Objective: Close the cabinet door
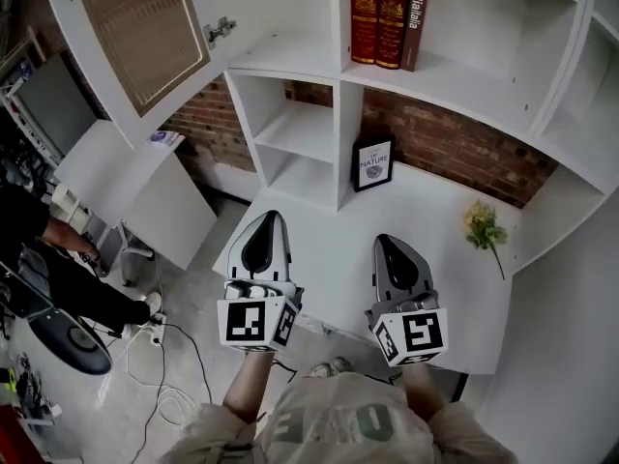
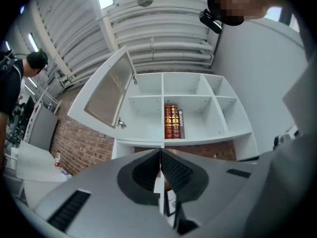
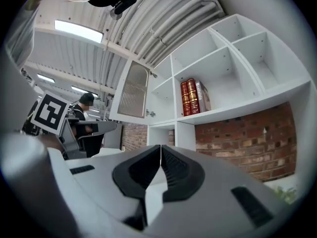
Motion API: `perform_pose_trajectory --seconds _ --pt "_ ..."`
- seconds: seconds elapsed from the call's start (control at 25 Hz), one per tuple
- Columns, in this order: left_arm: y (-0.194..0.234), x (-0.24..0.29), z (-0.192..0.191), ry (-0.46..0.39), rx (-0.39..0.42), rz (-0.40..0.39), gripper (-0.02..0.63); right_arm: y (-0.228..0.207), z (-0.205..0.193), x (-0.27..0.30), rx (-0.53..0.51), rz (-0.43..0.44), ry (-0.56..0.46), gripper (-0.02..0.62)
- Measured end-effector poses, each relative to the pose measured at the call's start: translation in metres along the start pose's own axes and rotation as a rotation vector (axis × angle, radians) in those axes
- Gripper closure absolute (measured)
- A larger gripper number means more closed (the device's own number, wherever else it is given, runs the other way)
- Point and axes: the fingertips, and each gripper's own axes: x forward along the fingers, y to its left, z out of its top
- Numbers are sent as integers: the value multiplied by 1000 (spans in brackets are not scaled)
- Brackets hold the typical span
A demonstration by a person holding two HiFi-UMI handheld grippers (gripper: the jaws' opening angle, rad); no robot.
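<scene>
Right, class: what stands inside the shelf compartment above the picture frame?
Three upright books, two red and one darker, at its left side. Whatever lies behind them is covered.

The cabinet door (image 1: 135, 37) runs off the head view's top edge, as do the books (image 1: 387, 13). In the left gripper view, the framed picture (image 2: 171, 202) is mostly hidden behind the left gripper (image 2: 160, 152), its print too small to read.

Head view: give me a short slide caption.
Left gripper and right gripper, both shut and empty, below the open cabinet door.
</scene>
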Motion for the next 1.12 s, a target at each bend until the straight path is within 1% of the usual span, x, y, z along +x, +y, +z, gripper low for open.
perform_pose_trajectory --seconds 0.2,0.36,0.4,0.48,0.56,0.6,0.68,0.76,0.92,1.12 --pt "42 -12 44 -54 105 119 591 49 13 35 19 178 -42 578" --pt "86 -20 97 -144 188 244 585 100 38 61 40 322 -105 578" --pt "99 -20 113 -169 211 275 567 113 47 67 40 355 -125 578" --pt "128 -17 142 -201 263 336 499 137 65 76 49 416 -166 578" --pt "158 -10 168 -209 308 397 439 155 79 79 64 467 -199 578" --pt "173 -6 178 -205 316 423 415 164 83 79 70 490 -211 578" --pt "201 2 191 -188 297 462 377 180 87 77 68 529 -223 578" --pt "224 13 196 -161 278 485 359 191 85 77 59 553 -220 578" --pt "257 42 193 -83 281 502 350 202 78 83 65 573 -197 578" --pt "292 64 179 -1 196 510 347 206 77 84 62 576 -192 578"
